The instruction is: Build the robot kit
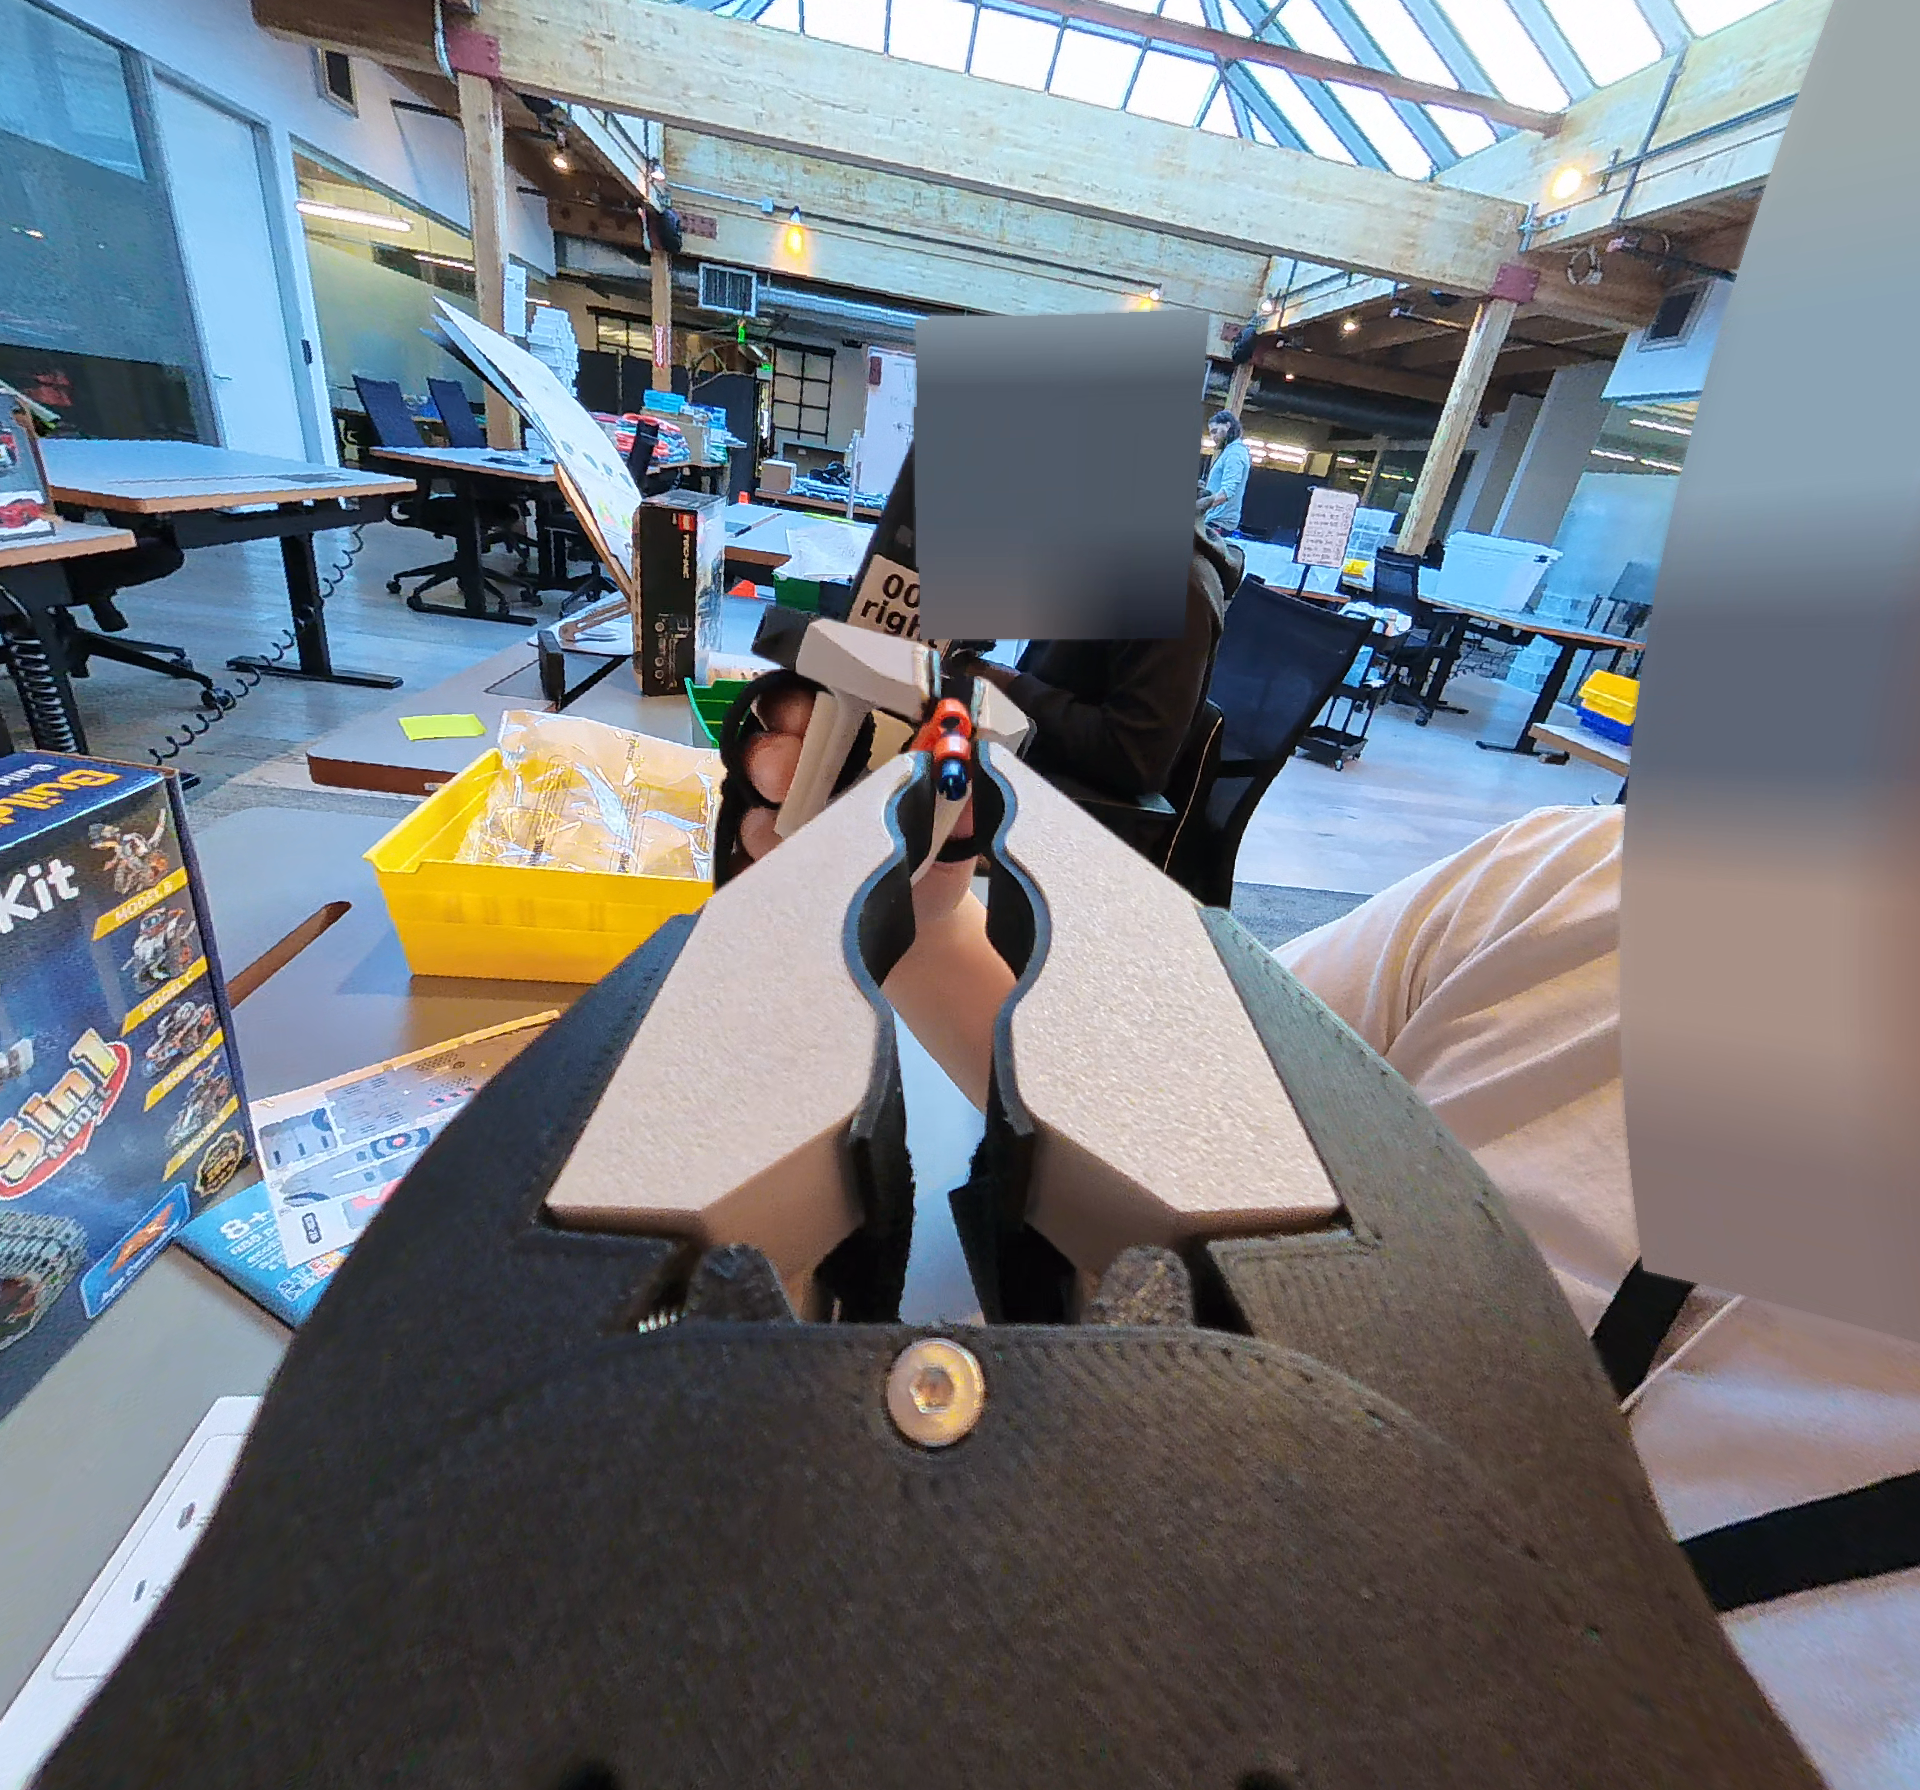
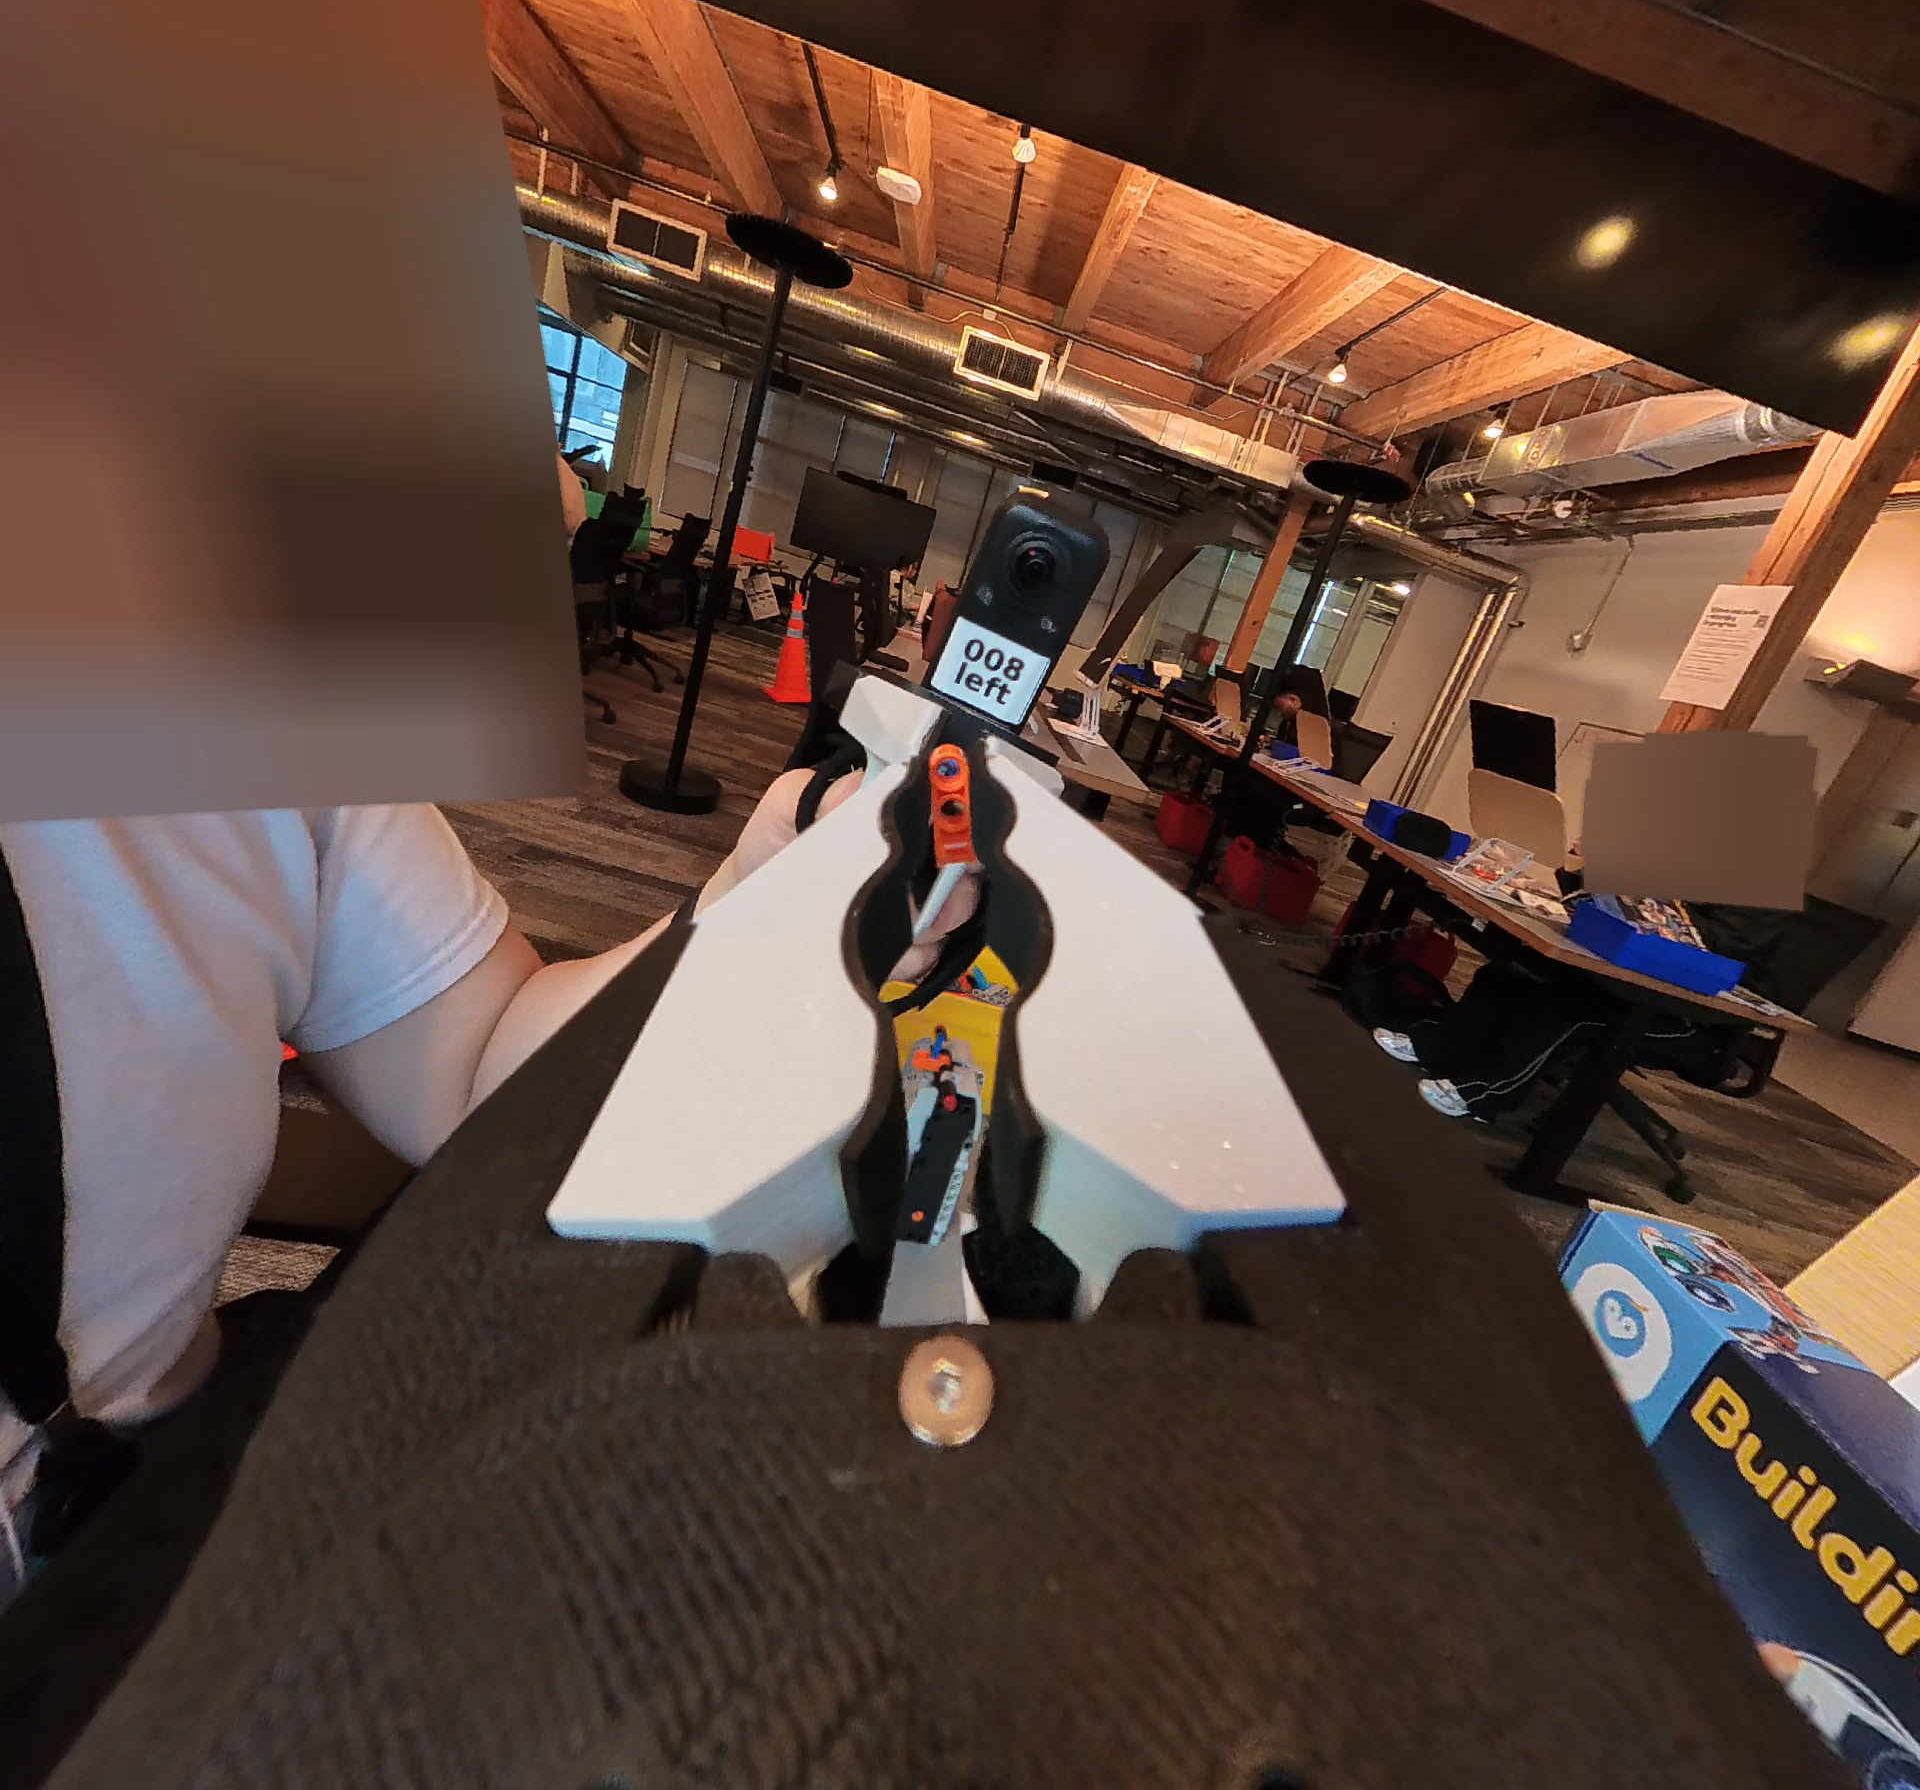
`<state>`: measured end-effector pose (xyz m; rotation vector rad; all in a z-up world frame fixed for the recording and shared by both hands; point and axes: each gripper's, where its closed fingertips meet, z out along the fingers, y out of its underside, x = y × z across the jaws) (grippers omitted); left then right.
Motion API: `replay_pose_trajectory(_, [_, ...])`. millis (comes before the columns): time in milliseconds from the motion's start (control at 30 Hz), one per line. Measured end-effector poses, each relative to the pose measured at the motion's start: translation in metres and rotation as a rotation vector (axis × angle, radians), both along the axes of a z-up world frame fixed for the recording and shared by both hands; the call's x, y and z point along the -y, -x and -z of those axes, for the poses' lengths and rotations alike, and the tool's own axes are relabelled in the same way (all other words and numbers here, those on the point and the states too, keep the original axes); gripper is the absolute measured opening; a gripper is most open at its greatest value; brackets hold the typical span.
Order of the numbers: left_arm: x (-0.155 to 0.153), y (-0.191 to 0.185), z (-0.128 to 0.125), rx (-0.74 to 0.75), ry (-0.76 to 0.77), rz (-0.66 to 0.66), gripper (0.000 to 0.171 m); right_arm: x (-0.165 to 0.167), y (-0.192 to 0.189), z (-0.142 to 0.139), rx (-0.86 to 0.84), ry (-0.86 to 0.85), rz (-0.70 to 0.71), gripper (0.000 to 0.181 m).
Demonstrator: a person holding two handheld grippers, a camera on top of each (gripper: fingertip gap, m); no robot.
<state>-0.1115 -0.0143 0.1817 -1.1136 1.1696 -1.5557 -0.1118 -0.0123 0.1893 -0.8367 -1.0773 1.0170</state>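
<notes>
Orange connector (image 2: 950, 803) pinched by both grippers; yellow bin (image 1: 540, 919) only left view.

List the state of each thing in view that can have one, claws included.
left claw: shut on the blue pin
right claw: shut on the orange connector
orange connector: joined with blue pin, held in the air
yellow bin: open-topped, holding clear plastic bags
building kit box: upright on table
</notes>
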Motion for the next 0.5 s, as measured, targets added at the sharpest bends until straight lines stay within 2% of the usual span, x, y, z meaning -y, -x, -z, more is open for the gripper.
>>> replay_pose_trajectory(267, [0.0023,0.0038,-0.0003,-0.005,-0.013,0.006,0.005,0.0022,0.0036,0.0018,-0.022,0.075,-0.087,0.005])
replay_pose_trajectory(500, [0.0026,0.0055,-0.0002,-0.013,-0.039,-0.020,0.005,0.0027,0.0060,0.0019,-0.003,-0.003,0.011,0.005])
